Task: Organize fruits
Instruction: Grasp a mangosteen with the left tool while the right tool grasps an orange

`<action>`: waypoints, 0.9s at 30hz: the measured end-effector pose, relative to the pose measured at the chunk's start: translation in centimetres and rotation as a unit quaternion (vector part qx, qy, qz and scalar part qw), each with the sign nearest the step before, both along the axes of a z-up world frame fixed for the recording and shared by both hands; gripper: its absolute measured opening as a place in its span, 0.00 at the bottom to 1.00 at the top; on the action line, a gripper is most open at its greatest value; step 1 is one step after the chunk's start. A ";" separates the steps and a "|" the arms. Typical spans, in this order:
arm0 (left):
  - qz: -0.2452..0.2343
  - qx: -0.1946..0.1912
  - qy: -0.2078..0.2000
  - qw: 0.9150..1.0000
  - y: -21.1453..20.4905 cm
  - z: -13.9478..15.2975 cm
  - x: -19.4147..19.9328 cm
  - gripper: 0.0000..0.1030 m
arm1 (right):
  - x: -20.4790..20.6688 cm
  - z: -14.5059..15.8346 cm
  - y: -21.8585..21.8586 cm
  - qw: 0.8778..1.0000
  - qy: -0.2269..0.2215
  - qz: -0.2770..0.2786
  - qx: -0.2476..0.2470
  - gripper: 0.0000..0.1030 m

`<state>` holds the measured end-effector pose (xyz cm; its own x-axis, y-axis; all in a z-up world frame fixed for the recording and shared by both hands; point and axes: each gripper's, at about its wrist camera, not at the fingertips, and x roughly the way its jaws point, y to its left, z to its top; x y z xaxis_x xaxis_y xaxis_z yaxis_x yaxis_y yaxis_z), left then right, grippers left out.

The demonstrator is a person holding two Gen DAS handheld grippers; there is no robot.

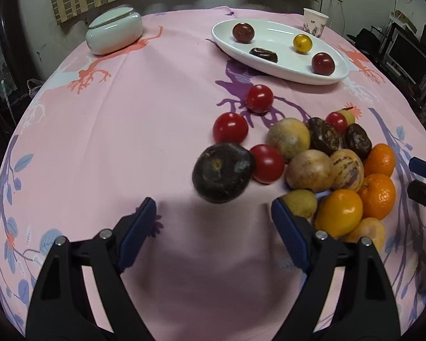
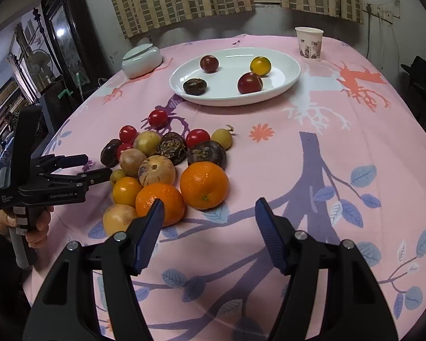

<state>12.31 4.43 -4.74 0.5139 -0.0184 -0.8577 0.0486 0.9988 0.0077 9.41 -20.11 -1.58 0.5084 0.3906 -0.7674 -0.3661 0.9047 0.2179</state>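
A pile of several fruits lies on the pink tablecloth: red tomatoes, yellowish round fruits, dark brown ones and oranges. A dark purple fruit sits at the pile's left edge, just ahead of my left gripper, which is open with nothing between its fingers. The right wrist view shows that left gripper low beside the pile. My right gripper is open and empty, its left finger in front of an orange. The white oval plate holds several small fruits.
A pale lidded ceramic jar stands at the far left of the table and a paper cup behind the plate. A hand holds the left gripper at the table's left edge. Checked curtains hang behind.
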 end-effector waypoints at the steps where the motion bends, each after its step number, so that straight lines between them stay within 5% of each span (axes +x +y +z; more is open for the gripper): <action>1: 0.005 0.006 0.006 1.000 0.3 -0.5 0.4 0.81 | 0.0 -0.1 0.0 1.000 0.001 0.001 0.001 0.65; 8: -0.013 0.007 -0.003 1.000 0.3 -0.5 2.1 0.67 | 0.5 -0.9 -0.1 1.000 0.015 0.002 0.006 0.64; 11: -0.024 -0.006 -0.009 1.000 0.2 -0.3 2.6 0.43 | 0.5 -1.1 -0.2 1.000 0.018 -0.002 0.004 0.64; 16: 0.025 -0.009 0.014 1.000 -0.1 0.0 2.0 0.42 | 0.2 -0.4 0.2 1.000 0.008 0.001 -0.010 0.64; 18: 0.008 -0.032 0.004 0.999 -0.9 0.8 1.0 0.43 | 0.1 -0.3 0.6 1.000 0.007 0.009 -0.017 0.65; 21: -0.004 -0.007 -0.022 1.000 -2.2 1.8 -0.4 0.43 | 0.4 -0.1 0.9 1.000 0.007 0.014 -0.021 0.65; 27: -0.028 -0.024 -0.056 0.998 -3.2 3.2 -1.9 0.43 | 2.6 -0.1 1.1 0.999 0.016 -0.022 -0.019 0.64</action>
<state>10.40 1.28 -1.51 0.6029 -0.0889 -0.7928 0.1055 0.9939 -0.0313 12.05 -18.96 -1.66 0.4998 0.3398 -0.7967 -0.3200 0.9272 0.1947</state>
